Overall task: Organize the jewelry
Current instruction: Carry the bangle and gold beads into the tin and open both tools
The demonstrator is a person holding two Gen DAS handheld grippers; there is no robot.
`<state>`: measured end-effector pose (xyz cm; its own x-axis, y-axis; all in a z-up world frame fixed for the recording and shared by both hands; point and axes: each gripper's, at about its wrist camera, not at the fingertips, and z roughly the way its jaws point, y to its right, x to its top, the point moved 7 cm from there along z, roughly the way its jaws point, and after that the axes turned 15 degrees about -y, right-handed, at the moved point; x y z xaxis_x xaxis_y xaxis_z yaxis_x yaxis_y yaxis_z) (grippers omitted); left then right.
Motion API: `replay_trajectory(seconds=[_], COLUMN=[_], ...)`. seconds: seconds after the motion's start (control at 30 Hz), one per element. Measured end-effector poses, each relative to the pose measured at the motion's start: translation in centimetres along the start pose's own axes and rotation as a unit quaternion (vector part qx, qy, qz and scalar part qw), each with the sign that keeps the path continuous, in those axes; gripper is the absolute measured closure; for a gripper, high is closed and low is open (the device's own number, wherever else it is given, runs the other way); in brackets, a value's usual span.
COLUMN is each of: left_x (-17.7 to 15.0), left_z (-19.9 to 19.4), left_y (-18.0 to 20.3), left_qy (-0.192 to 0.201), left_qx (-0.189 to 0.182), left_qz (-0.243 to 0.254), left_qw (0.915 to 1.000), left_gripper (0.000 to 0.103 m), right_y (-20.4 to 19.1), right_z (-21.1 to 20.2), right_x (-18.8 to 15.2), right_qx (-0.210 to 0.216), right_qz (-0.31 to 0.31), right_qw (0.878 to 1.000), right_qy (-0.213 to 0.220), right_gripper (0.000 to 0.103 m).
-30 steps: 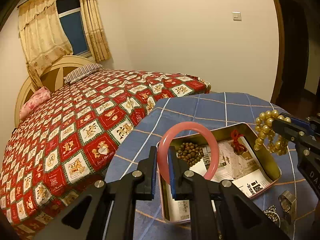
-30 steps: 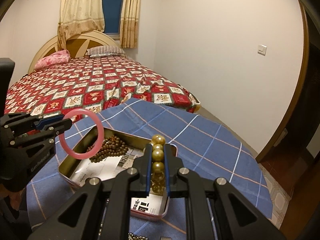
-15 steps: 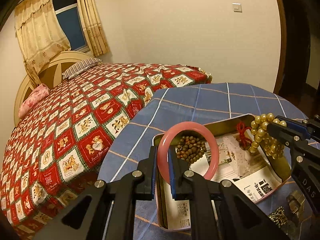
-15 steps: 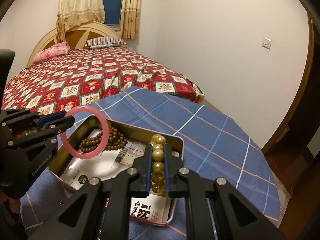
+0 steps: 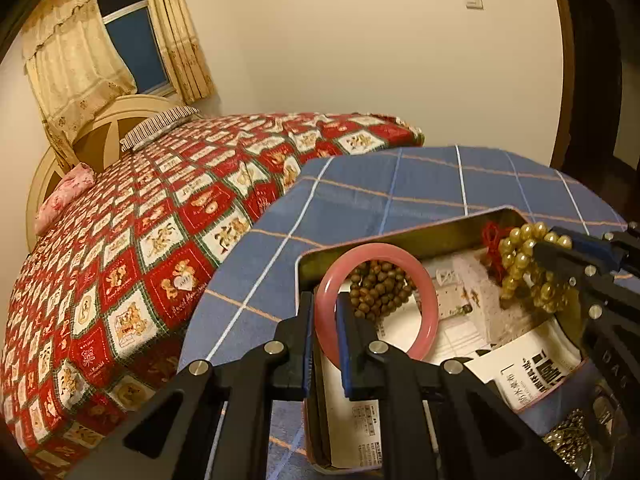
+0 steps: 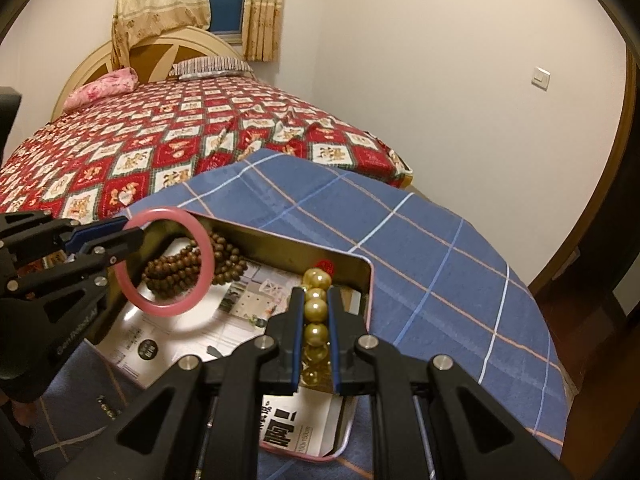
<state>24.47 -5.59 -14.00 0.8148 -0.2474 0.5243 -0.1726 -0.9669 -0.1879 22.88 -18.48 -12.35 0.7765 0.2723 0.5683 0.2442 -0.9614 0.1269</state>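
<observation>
The left gripper point(image 5: 325, 332) has its 2 fingers clamped on a pink bangle point(image 5: 428, 304), held upright over the open tin point(image 6: 362, 276) on the blue checked counter point(image 6: 420, 248). The right gripper point(image 6: 315, 334) pinches a gold bead strand point(image 6: 315, 308) above the tin's other end — brown beads point(image 6: 188, 268) and what may be a red cord point(image 5: 493, 236) lie inside.

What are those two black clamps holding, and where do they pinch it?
The left hand-held gripper pinches the pink bangle by its near rim. The right hand-held gripper pinches the golden bead bracelet across its strand.
</observation>
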Motion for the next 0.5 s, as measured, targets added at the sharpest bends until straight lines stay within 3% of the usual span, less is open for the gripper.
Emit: replay_trajectory(seconds=[0.1, 0.17, 0.23, 0.3, 0.5], left_x=[-0.2, -0.4, -0.5, -0.6, -2.1], left_z=[0.5, 0.5, 0.1, -0.9, -2.1], left_y=[0.1, 0.4, 0.2, -0.1, -0.9], left_qy=[-0.007, -0.009, -0.002, 0.021, 0.022], left_qx=[0.004, 0.004, 0.016, 0.026, 0.015], left_qz=[0.005, 0.012, 0.011, 0.006, -0.003], left_qw=[1.0, 0.9999, 0.9998, 0.9994, 0.9996], left_gripper=[0.091, 0.082, 0.043, 0.026, 0.026], right_y=[0.3, 0.4, 0.5, 0.9, 2.7], right_z=[0.3, 0.2, -0.1, -0.5, -1.6], right_x=[-0.1, -0.2, -0.4, -0.7, -2.5], right_qx=[0.007, 0.009, 0.013, 0.01, 0.006], right_qz=[0.005, 0.006, 0.008, 0.012, 0.04], right_qw=[1.0, 1.0, 1.0, 1.0, 0.999], right_qy=[-0.004, -0.004, -0.002, 0.002, -0.006], right_gripper=[0.089, 0.083, 0.068, 0.062, 0.061])
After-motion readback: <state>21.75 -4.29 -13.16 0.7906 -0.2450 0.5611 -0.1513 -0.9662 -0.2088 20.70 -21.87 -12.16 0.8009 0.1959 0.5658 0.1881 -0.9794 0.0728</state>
